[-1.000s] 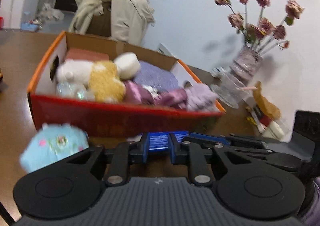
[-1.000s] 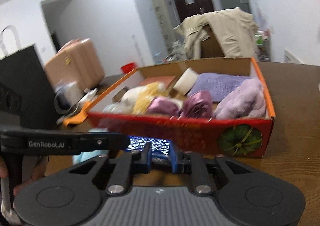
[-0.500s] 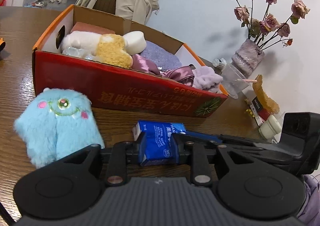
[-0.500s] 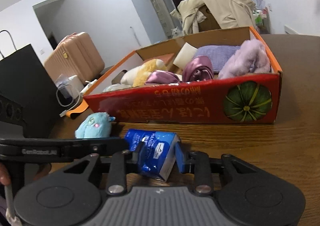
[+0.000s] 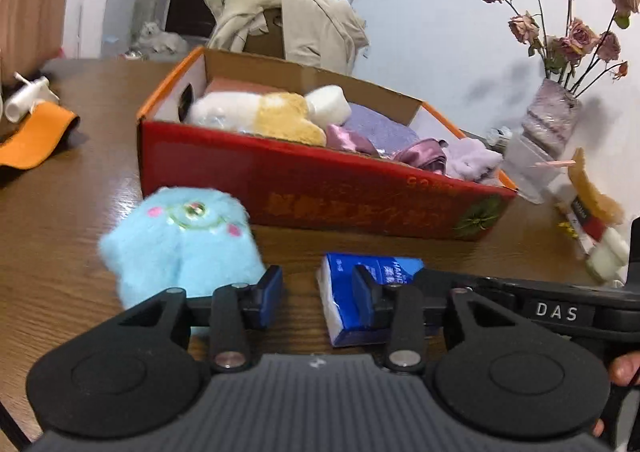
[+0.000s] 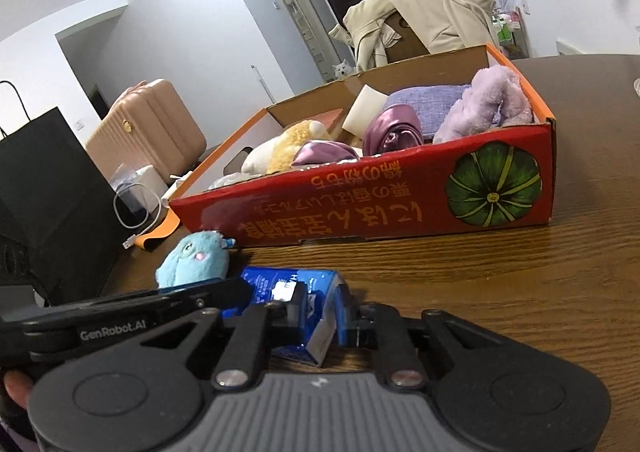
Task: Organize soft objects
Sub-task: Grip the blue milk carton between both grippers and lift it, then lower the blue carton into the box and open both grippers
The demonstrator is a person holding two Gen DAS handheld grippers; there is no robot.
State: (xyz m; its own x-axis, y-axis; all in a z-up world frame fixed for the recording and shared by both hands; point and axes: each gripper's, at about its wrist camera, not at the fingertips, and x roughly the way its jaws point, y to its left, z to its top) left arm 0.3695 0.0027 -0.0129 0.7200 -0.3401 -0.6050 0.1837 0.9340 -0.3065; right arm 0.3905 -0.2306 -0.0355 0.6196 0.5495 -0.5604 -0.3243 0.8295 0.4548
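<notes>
A red cardboard box (image 5: pixel 320 188) (image 6: pixel 400 208) on the wooden table holds several soft items: plush toys, purple towels, satin cloths. A light blue plush monster (image 5: pixel 180 244) (image 6: pixel 192 264) lies in front of the box. A blue tissue pack (image 5: pixel 368 292) (image 6: pixel 304 308) lies on the table beside it. My left gripper (image 5: pixel 316 288) is open, with bare table between its fingers; the plush is at its left finger and the pack at its right finger. My right gripper (image 6: pixel 324 316) is shut on the tissue pack.
A glass vase of dried roses (image 5: pixel 552 120) and small items stand right of the box. An orange cloth (image 5: pixel 36 136) lies at the left. A black bag (image 6: pixel 48 192) and a cable (image 6: pixel 136 212) sit at the left. A draped chair (image 6: pixel 424 20) is behind the table.
My left gripper has let go of the tissue pack and opened, shifting left toward the blue plush. My right gripper keeps hold of the pack, low at the table.
</notes>
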